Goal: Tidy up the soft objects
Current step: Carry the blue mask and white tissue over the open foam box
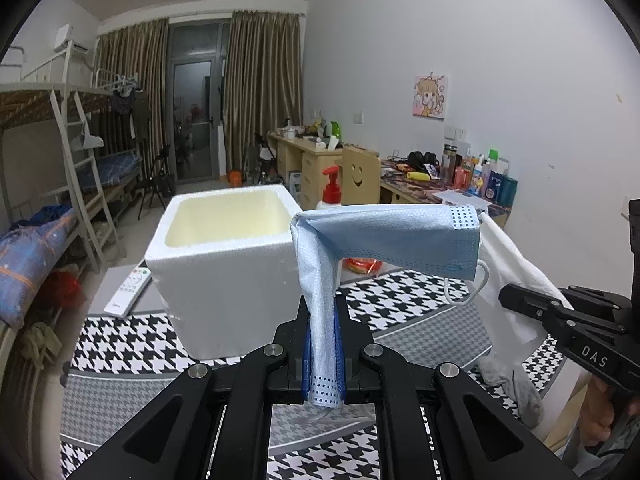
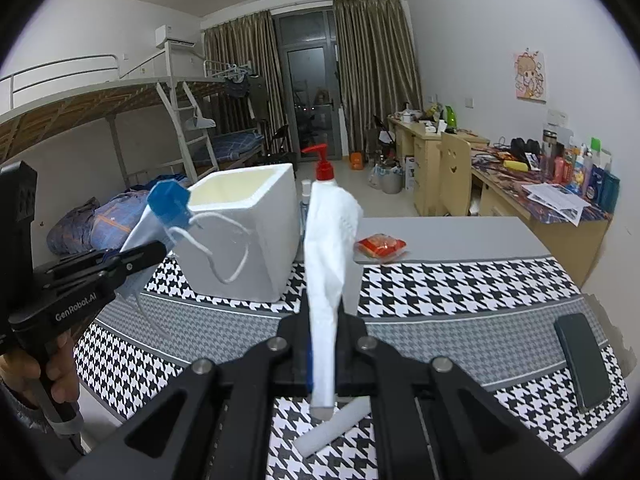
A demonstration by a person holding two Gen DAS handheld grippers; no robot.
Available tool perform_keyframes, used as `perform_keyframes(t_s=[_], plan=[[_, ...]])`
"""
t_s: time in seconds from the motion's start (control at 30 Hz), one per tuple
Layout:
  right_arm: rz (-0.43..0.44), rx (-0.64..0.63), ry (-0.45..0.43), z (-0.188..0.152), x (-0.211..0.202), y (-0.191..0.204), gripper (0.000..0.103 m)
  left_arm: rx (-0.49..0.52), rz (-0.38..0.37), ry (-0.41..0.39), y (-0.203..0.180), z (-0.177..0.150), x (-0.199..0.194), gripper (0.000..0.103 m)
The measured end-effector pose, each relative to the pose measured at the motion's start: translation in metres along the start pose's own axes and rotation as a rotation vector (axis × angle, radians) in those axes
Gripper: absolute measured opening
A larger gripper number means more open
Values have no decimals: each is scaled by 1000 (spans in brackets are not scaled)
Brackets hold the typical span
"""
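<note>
My left gripper (image 1: 323, 312) is shut on a blue face mask (image 1: 384, 240), which stands up and folds over to the right above the table; it also shows in the right wrist view (image 2: 168, 204) with its white ear loops dangling. My right gripper (image 2: 324, 312) is shut on a white tissue (image 2: 330, 240), held upright; it shows in the left wrist view (image 1: 508, 272) too. A white foam box (image 1: 224, 264), open and empty-looking, stands on the houndstooth cloth just ahead of both grippers (image 2: 244, 232).
A grey sock (image 1: 516, 388) lies on the cloth at right. A red-pump bottle (image 2: 322, 168) stands behind the box. A red packet (image 2: 382, 246), a black phone (image 2: 582, 364), a white remote (image 1: 128, 288) and a white foam stick (image 2: 332, 428) lie on the table.
</note>
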State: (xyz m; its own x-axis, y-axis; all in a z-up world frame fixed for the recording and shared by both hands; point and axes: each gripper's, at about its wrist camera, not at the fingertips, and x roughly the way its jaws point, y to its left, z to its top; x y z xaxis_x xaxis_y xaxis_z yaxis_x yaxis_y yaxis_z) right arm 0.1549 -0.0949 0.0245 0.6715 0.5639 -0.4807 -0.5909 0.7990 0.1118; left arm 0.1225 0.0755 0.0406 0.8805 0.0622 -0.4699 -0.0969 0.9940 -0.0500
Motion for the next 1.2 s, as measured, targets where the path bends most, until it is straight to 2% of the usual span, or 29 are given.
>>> perform_keyframes(t_s=[0.87, 1.2], plan=[[20, -30, -31, 32, 6, 16, 9, 2, 34, -54, 9, 29, 1, 10], [25, -56, -68, 48, 6, 26, 9, 0, 54, -79, 16, 45, 2, 10]])
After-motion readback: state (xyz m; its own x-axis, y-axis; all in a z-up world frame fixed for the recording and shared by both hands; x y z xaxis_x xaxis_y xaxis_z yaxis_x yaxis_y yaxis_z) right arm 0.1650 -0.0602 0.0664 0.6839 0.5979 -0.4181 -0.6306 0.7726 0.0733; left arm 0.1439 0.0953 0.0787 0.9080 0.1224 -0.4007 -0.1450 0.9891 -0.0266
